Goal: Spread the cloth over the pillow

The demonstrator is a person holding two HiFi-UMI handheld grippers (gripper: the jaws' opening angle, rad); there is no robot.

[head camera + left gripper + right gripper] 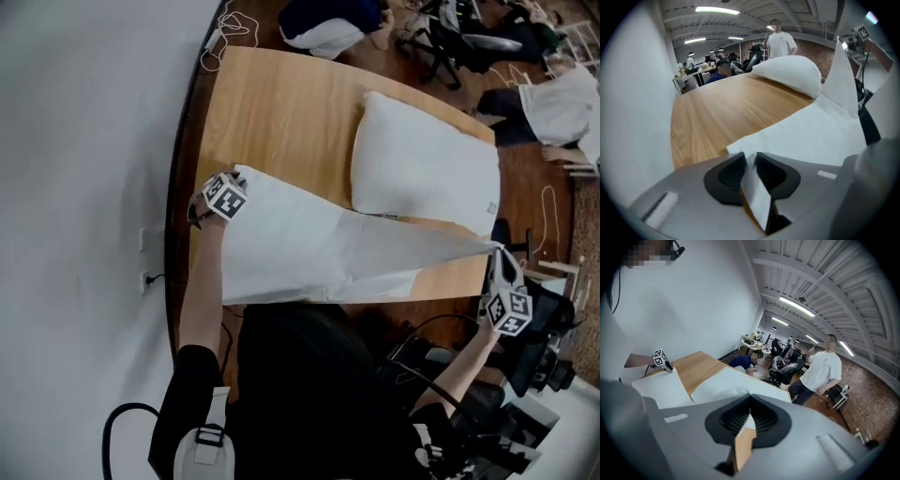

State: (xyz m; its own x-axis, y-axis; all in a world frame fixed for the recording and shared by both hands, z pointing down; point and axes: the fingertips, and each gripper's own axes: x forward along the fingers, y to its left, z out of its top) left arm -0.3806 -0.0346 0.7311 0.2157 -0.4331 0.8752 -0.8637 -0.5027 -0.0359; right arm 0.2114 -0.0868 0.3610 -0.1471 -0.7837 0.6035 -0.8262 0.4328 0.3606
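A white pillow [422, 169] lies on the far right part of the wooden table [281, 112]. The white cloth [309, 248] lies flat on the table in front of it, not over it. My left gripper [217, 199] sits at the cloth's left corner. In the left gripper view its jaws [749, 161] stand slightly apart with a fold of cloth [811, 136] loose between them. My right gripper [497, 258] is past the table's right end and holds the other corner lifted, so the cloth rises taut toward it. In the right gripper view the jaws [750, 416] are shut on that corner.
A white wall [84, 141] with a socket [147, 279] runs along the table's left side. A person in a white shirt [820, 371] stands beyond the far end, near office chairs [450, 37]. Another person [323, 23] sits low by the far edge.
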